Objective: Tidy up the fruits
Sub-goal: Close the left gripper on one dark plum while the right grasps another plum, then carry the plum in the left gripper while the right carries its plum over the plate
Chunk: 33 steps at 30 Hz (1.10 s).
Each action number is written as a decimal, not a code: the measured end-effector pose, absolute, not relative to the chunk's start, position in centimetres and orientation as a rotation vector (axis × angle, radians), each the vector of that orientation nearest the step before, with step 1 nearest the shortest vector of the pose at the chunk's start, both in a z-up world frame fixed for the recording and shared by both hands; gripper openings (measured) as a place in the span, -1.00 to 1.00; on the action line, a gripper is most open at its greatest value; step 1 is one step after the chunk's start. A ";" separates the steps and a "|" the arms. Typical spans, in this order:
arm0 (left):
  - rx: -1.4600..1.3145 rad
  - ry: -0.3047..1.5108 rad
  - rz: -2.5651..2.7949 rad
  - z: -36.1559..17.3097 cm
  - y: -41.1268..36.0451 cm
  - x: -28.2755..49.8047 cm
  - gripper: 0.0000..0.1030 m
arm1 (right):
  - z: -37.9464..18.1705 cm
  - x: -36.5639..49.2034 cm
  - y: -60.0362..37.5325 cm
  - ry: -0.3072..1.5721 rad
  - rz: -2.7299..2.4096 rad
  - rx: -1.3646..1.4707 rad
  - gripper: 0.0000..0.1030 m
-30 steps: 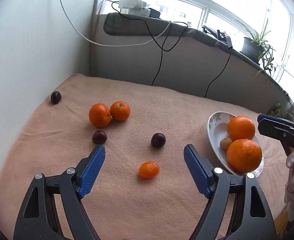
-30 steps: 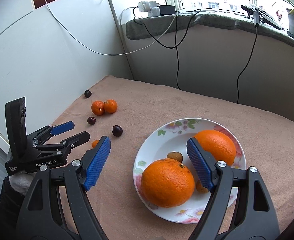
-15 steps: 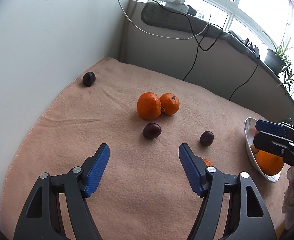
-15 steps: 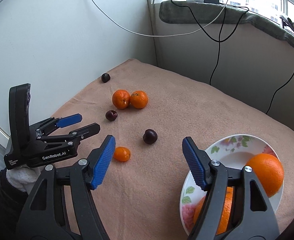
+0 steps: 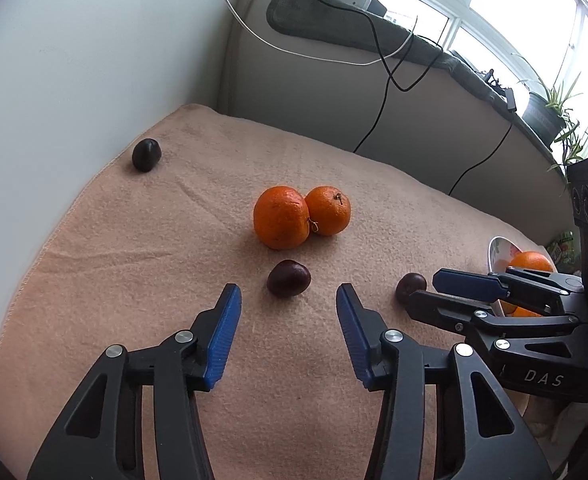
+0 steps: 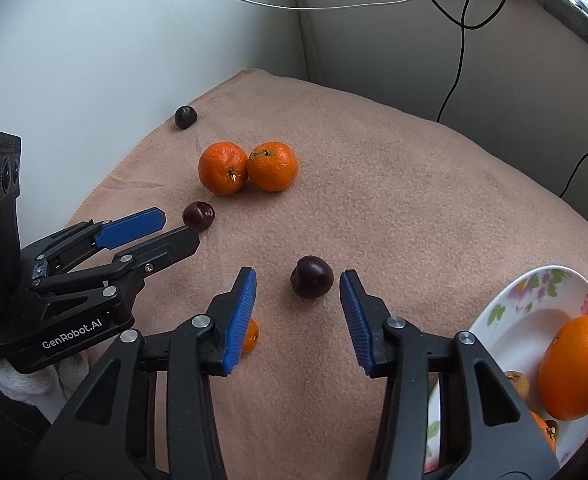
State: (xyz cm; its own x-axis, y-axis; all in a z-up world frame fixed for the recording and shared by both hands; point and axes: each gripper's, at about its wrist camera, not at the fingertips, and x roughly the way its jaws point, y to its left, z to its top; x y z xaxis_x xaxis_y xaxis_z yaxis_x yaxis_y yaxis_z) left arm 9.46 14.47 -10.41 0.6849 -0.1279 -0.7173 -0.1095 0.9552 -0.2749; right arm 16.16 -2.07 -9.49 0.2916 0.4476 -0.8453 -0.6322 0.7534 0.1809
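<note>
Your left gripper (image 5: 288, 306) stands partly open with nothing held; its jaws have just been closing, and the dark plum (image 5: 288, 283) lies on the peach blanket (image 5: 134, 264) just ahead of the fingertips, centred on the gap but not yet between the pads. Beyond that plum, two mandarins (image 5: 281, 222) sit touching each other, and far off to the front left a third plum (image 5: 146, 154) rests near the blanket's edge by the white wall. Your right gripper (image 6: 297, 278) is also partly open and has just been narrowing; a second plum (image 6: 311, 277) sits between its fingertips, with a gap showing on both sides, so the pads are not pressing it. A small mandarin (image 6: 250, 335) peeks out from behind its left finger. To the right of that gripper, the flowered plate (image 6: 533, 300) holds a large orange (image 6: 577, 368) and other fruit partly hidden by the finger. Your left gripper appears to its left, pointing at the first plum.
</note>
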 end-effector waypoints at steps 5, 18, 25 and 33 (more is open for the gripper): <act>-0.305 0.838 -0.013 -10.8 14.5 10.4 -0.21 | -10.2 16.5 -1.6 1.065 0.719 -0.211 -0.18; -0.298 0.867 -0.010 -11.6 14.5 11.5 -0.50 | -11.2 17.0 -0.8 1.067 0.699 -0.253 -0.43; -0.294 0.860 -0.009 -11.6 14.4 11.4 -0.56 | -11.1 17.0 -1.0 1.051 0.692 -0.249 -0.51; -0.292 0.844 -0.004 -11.1 14.3 10.6 -0.56 | -9.9 16.3 -2.1 1.026 0.703 -0.216 -0.51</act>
State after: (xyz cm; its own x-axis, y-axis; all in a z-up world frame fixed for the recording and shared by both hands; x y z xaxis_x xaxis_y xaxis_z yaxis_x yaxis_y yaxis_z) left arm 10.63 14.33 -11.07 0.6670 -0.1190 -0.7355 -0.1115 0.9601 -0.2564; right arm 16.35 -2.12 -9.86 0.3237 0.4338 -0.8409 -0.6278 0.7633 0.1521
